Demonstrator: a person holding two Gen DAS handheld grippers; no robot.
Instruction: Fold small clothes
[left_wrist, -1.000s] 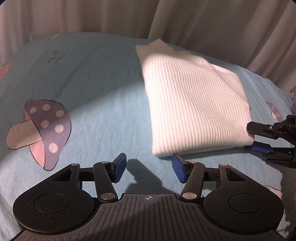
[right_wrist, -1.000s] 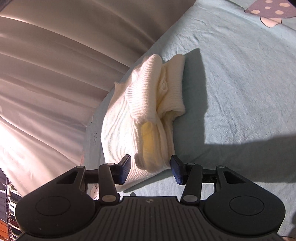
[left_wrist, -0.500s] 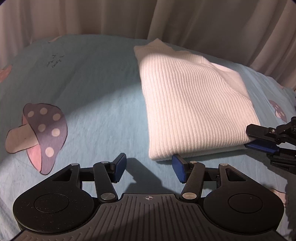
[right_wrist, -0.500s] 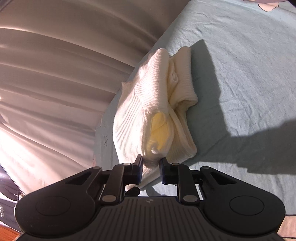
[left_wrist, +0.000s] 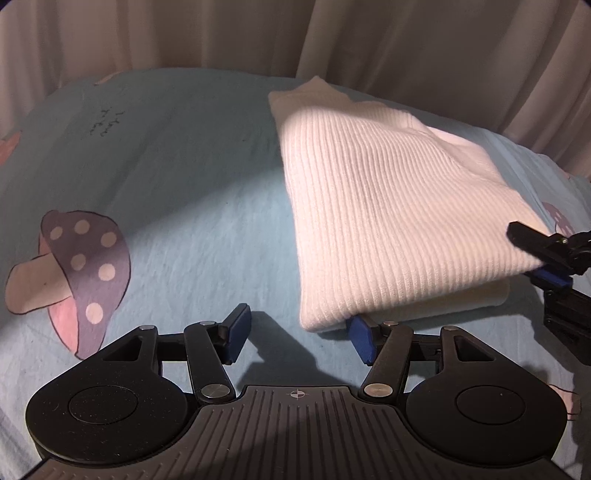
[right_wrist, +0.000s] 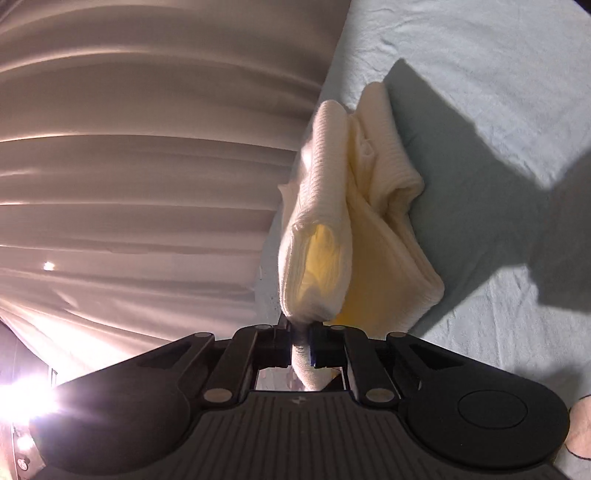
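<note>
A white ribbed knit garment (left_wrist: 391, 206) lies folded on the light blue sheet (left_wrist: 177, 177). My left gripper (left_wrist: 299, 338) is open at its near left corner, its right finger (left_wrist: 364, 339) under the garment's edge. My right gripper (right_wrist: 300, 341) is shut on the garment's upper layer (right_wrist: 321, 236) at the near right corner and lifts it off the lower layers. It also shows at the right edge of the left wrist view (left_wrist: 546, 258).
The sheet has purple and pink mushroom prints (left_wrist: 77, 266). Pale curtains (left_wrist: 295, 37) hang close behind the bed. A bright light glares at the lower left of the right wrist view (right_wrist: 22, 402).
My right gripper has closed on the garment's corner and raised the top layer. My left gripper has edged forward so its right finger slips under the near edge.
</note>
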